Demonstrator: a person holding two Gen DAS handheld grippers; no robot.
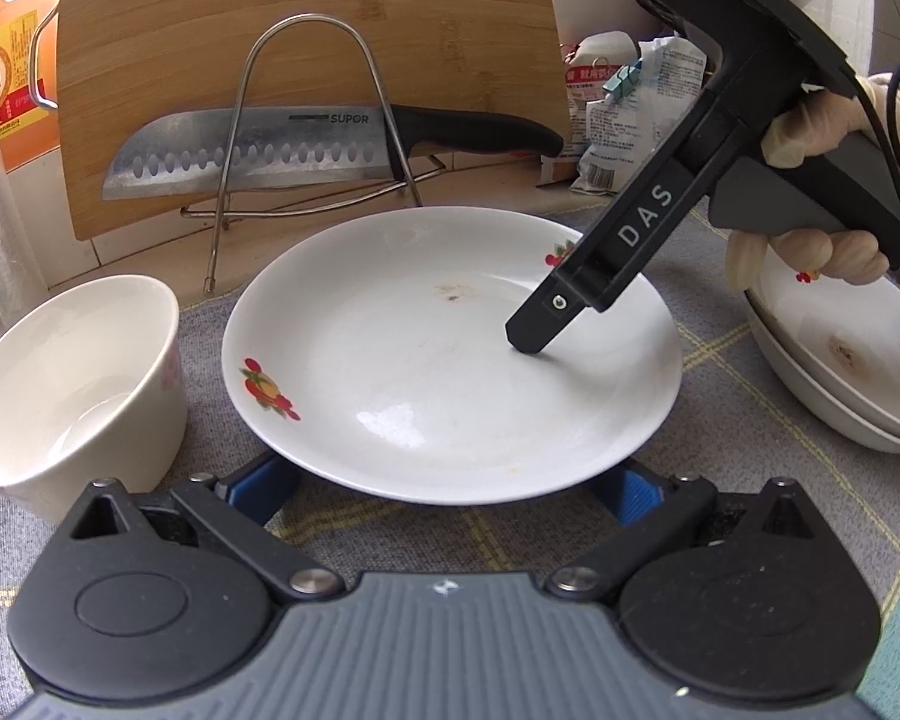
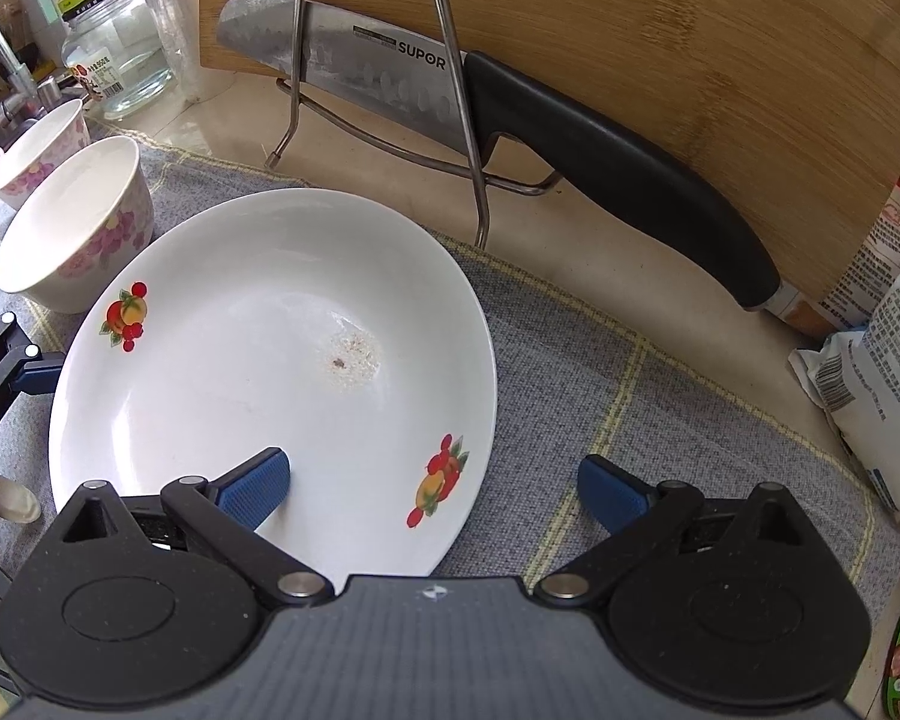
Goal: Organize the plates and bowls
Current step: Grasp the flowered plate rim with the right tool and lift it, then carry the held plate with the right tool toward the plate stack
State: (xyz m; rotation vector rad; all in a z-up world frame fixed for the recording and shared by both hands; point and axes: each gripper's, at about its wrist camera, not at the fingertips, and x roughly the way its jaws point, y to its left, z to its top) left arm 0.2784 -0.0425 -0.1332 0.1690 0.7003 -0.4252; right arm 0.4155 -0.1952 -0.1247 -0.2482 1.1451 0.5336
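A white plate with red fruit prints [image 1: 450, 360] lies on the grey checked cloth; it also shows in the right wrist view [image 2: 258, 372]. My left gripper [image 1: 444, 489] is open at the plate's near rim, its blue fingertips partly hidden under the rim. My right gripper [image 2: 432, 489] is open and straddles the plate's right rim, one finger [image 2: 252, 489] inside the plate and the other on the cloth. In the left wrist view its finger [image 1: 534, 336] rests in the plate. A white bowl [image 1: 72, 384] stands left of the plate. Two stacked plates [image 1: 846, 360] lie at the right.
A bamboo cutting board [image 1: 306, 60] leans at the back with a knife [image 1: 306, 150] on a wire rack [image 1: 306, 120]. A second flowered bowl [image 2: 36, 150], a glass jar [image 2: 114, 54] and food packets [image 2: 870, 396] stand around the cloth [image 2: 630, 396].
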